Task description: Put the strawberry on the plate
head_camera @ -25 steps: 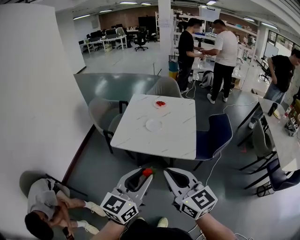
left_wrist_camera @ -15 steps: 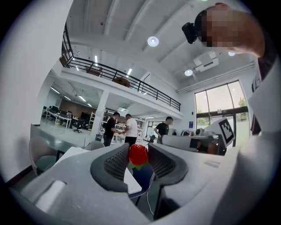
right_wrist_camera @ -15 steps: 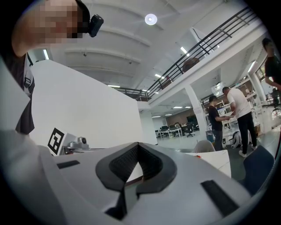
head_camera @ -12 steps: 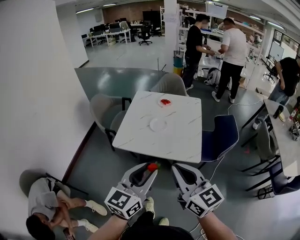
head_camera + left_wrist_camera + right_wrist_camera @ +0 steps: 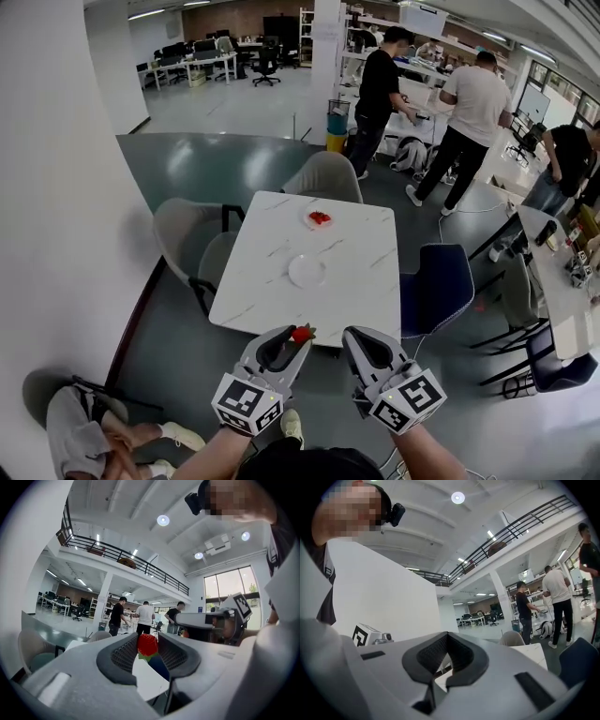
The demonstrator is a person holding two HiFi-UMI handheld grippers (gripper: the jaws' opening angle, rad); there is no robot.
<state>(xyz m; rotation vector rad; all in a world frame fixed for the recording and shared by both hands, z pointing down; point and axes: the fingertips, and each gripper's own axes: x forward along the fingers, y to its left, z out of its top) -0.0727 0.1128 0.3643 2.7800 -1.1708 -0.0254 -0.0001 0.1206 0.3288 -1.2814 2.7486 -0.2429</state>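
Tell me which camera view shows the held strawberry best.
The left gripper view: the strawberry sits large and close, clamped between the jaws, green leaves below. The head view shows the strawberry only as a small red dot. The right gripper view does not show it.

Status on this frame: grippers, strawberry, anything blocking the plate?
Left gripper shut on strawberry, short of the table. Right gripper shut, empty. Plate mid-table, bare; nothing seen blocking it.
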